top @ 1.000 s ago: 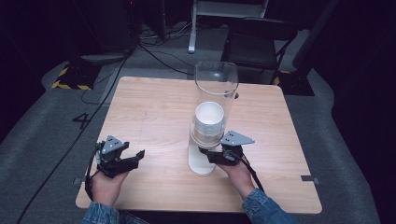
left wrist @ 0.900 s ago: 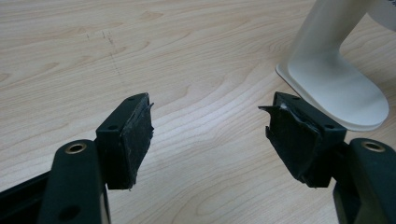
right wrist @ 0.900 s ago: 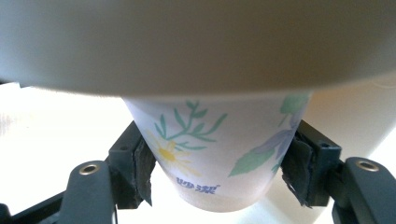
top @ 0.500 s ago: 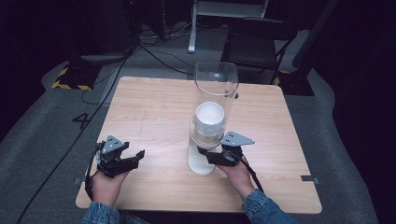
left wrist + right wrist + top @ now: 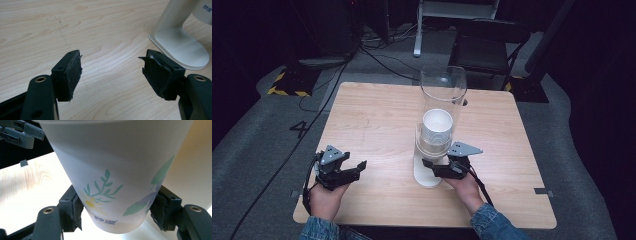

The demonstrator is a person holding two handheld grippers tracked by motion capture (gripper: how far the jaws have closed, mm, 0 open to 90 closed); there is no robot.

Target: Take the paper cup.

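A clear tube dispenser point(image 5: 443, 95) on a white foot point(image 5: 426, 176) stands mid-table with a stack of white paper cups point(image 5: 437, 127) inside. The lowest cup point(image 5: 117, 170), printed with green leaves and a yellow flower, sticks out below the tube. My right gripper point(image 5: 116, 212) is shut on that cup, both pads pressing its sides near the bottom. From above, the right gripper point(image 5: 431, 165) sits beside the foot, under the tube. My left gripper point(image 5: 357, 169) rests low over the table's left front, open, with bare wood between its fingers point(image 5: 72, 72). The foot point(image 5: 180, 47) lies to its right.
The wooden table point(image 5: 377, 120) has bare room at the left and the back. A black chair point(image 5: 492, 45) and cables point(image 5: 377, 55) lie on the floor beyond the far edge. The left gripper point(image 5: 20, 132) shows far off in the right gripper view.
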